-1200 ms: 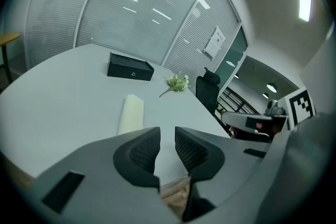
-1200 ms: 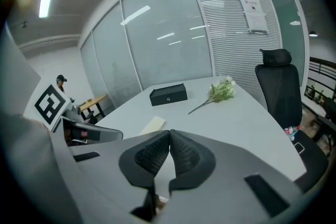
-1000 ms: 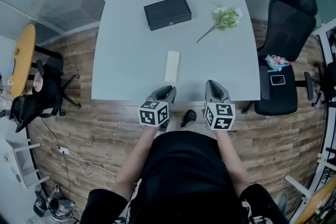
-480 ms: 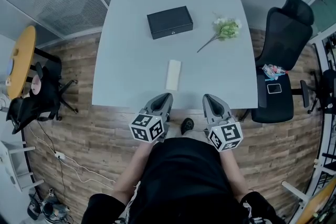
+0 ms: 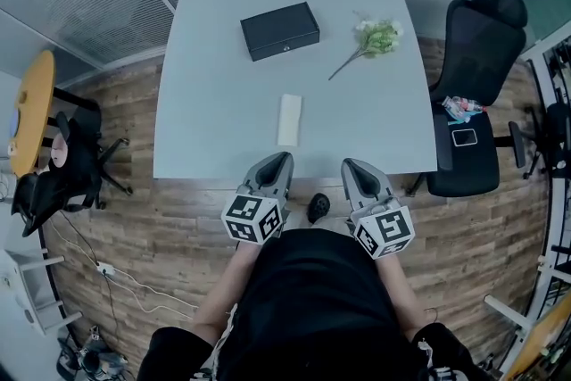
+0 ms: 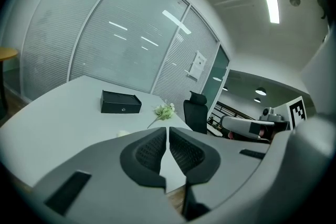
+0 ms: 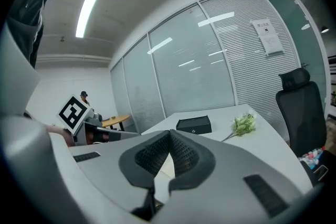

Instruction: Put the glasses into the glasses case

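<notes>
Left gripper (image 5: 283, 157) closed, right gripper (image 5: 349, 164) closed, black boxy glasses case (image 5: 279, 30), lid down

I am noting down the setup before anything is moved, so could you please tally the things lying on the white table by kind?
Black box with a small clasp: 1
Sprig of pale flowers: 1
White oblong item, too small to identify: 1
Total: 3
</notes>
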`<action>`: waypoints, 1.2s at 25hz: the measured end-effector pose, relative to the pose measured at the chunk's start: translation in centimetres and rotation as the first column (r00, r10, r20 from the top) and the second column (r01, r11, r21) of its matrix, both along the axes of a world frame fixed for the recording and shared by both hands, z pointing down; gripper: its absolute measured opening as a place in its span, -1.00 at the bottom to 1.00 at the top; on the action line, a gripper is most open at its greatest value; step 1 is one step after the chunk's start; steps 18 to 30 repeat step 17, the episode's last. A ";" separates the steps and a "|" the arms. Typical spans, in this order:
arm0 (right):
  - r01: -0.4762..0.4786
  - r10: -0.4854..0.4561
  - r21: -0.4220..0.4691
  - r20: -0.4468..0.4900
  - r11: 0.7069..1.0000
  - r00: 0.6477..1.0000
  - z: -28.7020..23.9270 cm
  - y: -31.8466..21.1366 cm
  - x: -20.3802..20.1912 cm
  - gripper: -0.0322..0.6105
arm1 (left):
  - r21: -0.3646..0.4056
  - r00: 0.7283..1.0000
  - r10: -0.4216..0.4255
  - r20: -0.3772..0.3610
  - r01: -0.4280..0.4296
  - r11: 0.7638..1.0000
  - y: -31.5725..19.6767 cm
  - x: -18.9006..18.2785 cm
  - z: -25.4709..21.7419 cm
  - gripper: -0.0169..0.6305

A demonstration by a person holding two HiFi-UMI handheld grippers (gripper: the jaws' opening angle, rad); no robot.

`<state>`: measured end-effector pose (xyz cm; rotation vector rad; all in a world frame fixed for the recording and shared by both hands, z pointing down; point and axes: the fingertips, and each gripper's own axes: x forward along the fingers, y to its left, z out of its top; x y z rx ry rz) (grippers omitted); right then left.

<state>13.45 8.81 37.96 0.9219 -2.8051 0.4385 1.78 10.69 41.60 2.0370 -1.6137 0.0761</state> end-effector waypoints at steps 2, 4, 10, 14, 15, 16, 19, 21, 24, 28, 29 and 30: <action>0.001 -0.001 -0.002 -0.003 1.000 1.000 0.1 0.1 0.1 -0.85 | 0.004 1.000 0.009 0.000 -0.009 1.000 -0.1 0.3 -0.2 -0.83; 0.003 -0.003 -0.005 -0.008 1.000 1.000 0.2 0.2 0.2 -0.85 | 0.007 1.000 0.023 0.001 -0.023 1.000 0.0 0.6 -0.3 -0.84; 0.012 -0.012 -0.013 -0.020 1.000 1.000 0.7 0.5 0.2 -0.86 | -0.011 0.999 0.035 0.019 -0.035 0.999 0.7 0.7 0.0 -0.87; 0.019 -0.019 -0.013 -0.020 1.000 1.000 0.9 0.6 0.0 -0.86 | -0.011 0.999 0.028 0.040 -0.027 1.000 0.9 0.4 0.0 -0.87; 0.020 -0.020 -0.012 -0.019 1.000 1.000 0.9 0.6 -0.1 -0.86 | -0.010 0.999 0.027 0.040 -0.027 1.000 0.8 0.3 0.0 -0.87; 0.021 -0.021 -0.011 -0.019 1.000 1.000 1.0 0.5 -0.2 -0.86 | -0.009 0.999 0.027 0.041 -0.026 1.000 0.8 0.3 -0.1 -0.87; 0.022 -0.022 -0.009 -0.019 1.000 1.000 1.0 0.4 -0.2 -0.86 | -0.008 0.999 0.026 0.041 -0.026 1.000 0.7 0.2 -0.1 -0.87; 0.022 -0.022 -0.009 -0.019 1.000 1.000 1.0 0.4 -0.2 -0.86 | -0.008 0.999 0.026 0.041 -0.026 1.000 0.7 0.2 -0.1 -0.87; 0.022 -0.022 -0.009 -0.019 1.000 1.000 1.0 0.4 -0.2 -0.86 | -0.008 0.999 0.026 0.041 -0.026 1.000 0.7 0.2 -0.1 -0.87; 0.022 -0.022 -0.009 -0.019 1.000 1.000 1.0 0.4 -0.2 -0.86 | -0.008 0.999 0.026 0.041 -0.026 1.000 0.7 0.2 -0.1 -0.87; 0.022 -0.022 -0.009 -0.019 1.000 1.000 1.0 0.4 -0.2 -0.86 | -0.008 0.999 0.026 0.041 -0.026 1.000 0.7 0.2 -0.1 -0.87; 0.022 -0.022 -0.009 -0.019 1.000 1.000 1.0 0.4 -0.2 -0.86 | -0.008 0.999 0.026 0.041 -0.026 1.000 0.7 0.2 -0.1 -0.87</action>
